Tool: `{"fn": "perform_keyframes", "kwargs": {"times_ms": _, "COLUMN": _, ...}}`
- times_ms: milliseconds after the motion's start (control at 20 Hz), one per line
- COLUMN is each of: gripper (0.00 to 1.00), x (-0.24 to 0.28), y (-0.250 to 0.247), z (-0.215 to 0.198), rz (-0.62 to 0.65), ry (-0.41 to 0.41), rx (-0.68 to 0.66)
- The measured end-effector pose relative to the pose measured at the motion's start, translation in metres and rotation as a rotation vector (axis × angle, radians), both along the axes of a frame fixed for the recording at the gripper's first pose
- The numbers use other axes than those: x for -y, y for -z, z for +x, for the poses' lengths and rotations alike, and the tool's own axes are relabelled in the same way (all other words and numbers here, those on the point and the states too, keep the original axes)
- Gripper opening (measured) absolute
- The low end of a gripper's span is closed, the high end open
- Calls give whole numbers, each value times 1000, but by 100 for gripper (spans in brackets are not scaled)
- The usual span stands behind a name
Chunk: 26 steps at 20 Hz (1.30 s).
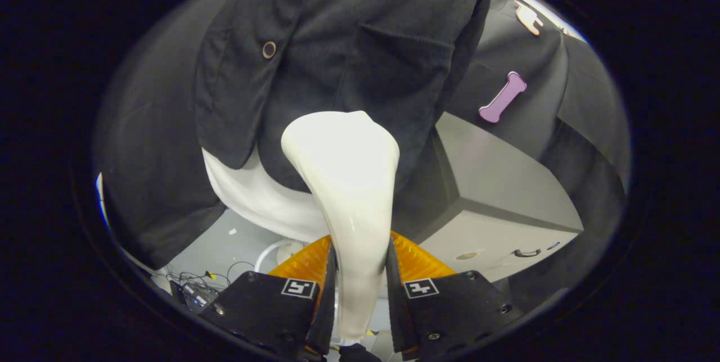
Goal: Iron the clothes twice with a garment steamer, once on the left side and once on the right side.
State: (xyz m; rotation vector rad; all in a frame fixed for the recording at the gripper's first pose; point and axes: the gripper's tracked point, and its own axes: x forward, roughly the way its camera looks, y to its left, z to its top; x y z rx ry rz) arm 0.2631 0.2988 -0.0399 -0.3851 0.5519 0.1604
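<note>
Gripper view shows my gripper with jaws clamped on the white steamer, its long axis running straight ahead, its broad head pointing into the dark jacket hanging beyond.

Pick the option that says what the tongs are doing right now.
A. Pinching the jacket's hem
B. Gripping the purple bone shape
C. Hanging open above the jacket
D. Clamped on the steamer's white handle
D: the tongs press from both sides on the steamer, its head against the dark jacket.
</note>
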Motion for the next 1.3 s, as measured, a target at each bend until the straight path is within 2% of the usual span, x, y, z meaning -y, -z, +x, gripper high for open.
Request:
{"fn": "perform_keyframes", "kwargs": {"times_ms": 300, "gripper": 43, "x": 5, "y": 27, "z": 3, "rz": -7, "ry": 8, "rx": -55}}
{"fn": "perform_keyframes", "kwargs": {"times_ms": 600, "gripper": 43, "x": 16, "y": -1, "z": -2, "rz": 41, "ry": 11, "rx": -27}}
{"fn": "perform_keyframes", "kwargs": {"times_ms": 750, "gripper": 43, "x": 24, "y": -42, "z": -10, "rz": 83, "ry": 4, "rx": 20}}
{"fn": "perform_keyframes", "kwargs": {"times_ms": 1000, "gripper": 43, "x": 30, "y": -141, "z": -28, "rz": 140, "ry": -25, "rx": 148}}
{"fn": "perform_keyframes", "kwargs": {"times_ms": 1300, "gripper": 43, "x": 4, "y": -250, "z": -47, "rz": 200, "ry": -74, "rx": 277}}
